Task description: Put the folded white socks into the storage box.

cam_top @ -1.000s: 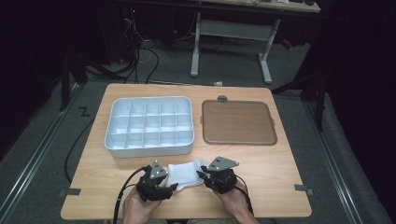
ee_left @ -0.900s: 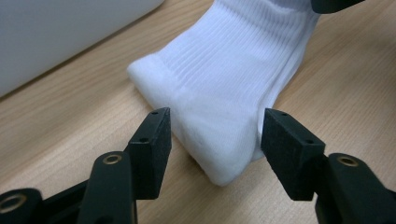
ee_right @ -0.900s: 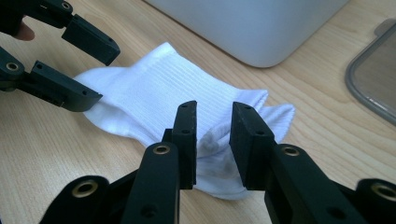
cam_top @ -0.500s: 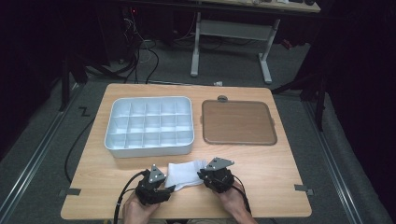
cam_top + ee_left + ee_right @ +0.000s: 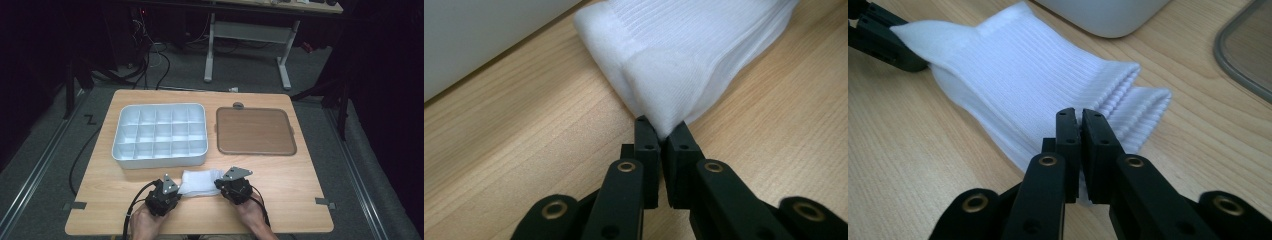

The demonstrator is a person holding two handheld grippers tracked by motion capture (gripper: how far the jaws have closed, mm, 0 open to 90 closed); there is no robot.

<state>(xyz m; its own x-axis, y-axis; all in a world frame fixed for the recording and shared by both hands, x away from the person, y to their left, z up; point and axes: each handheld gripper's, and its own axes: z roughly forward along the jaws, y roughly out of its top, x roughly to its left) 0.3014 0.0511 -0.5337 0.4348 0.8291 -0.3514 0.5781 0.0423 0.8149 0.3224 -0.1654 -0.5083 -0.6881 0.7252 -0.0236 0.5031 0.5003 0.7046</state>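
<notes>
Evidently the white sock lay near the surface's front edge, just before the compartment tray. The left tool and right tool had just been closing and now pinched its opposite ends. Soft and light (likely to sag), it seemed best gripped at those ends.

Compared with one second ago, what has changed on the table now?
Both tools have just been closing: the left tool now pinches one end of the white socks, the right tool the ribbed cuff end. The hands hardly moved. The socks, divided box and brown tray stayed in place.
</notes>
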